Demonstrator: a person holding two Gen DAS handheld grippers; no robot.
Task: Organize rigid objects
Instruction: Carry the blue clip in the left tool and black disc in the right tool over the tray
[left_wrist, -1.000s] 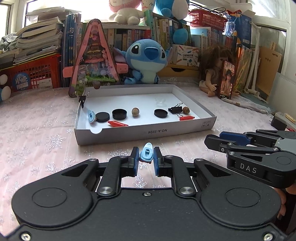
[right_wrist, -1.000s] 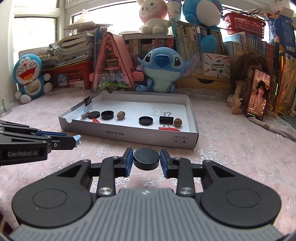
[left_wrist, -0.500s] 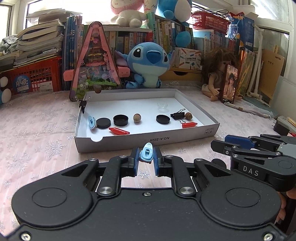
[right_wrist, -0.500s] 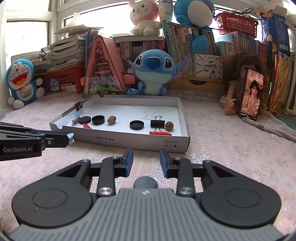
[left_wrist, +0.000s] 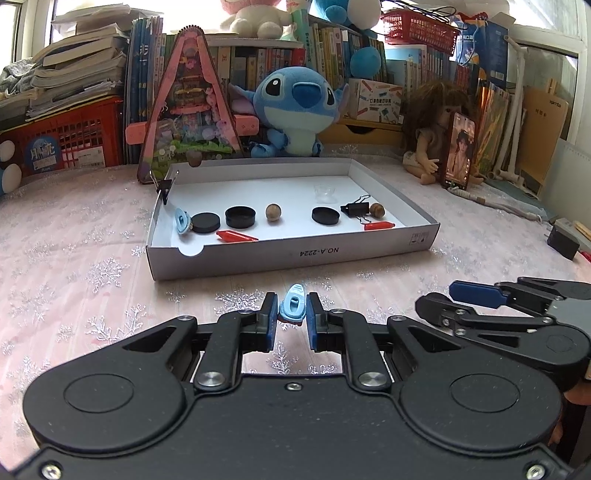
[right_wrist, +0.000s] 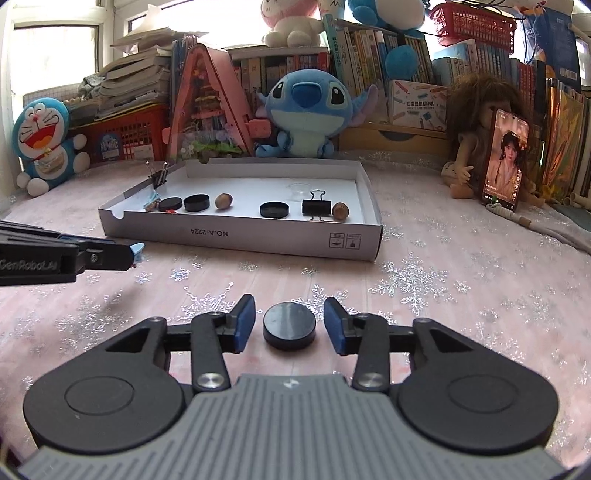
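Left tool (left_wrist: 292, 314) pinching a small blue clip (left_wrist: 293, 307), held above the tabletop (left_wrist: 92, 258) near the front edge. Right tool (right_wrist: 289, 325) just spread; black puck (right_wrist: 290, 329) sits loose on the tabletop between its pads (right_wrist: 244, 324), touching neither.

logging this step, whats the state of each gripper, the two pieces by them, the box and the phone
left gripper: jaws shut on the small light blue plastic clip
right gripper: jaws just opening, pads clear of the disc
round black disc: lying flat on the pink snowflake cloth, released
shallow white cardboard box: open-topped, holding small items
black smartphone: propped upright, screen on
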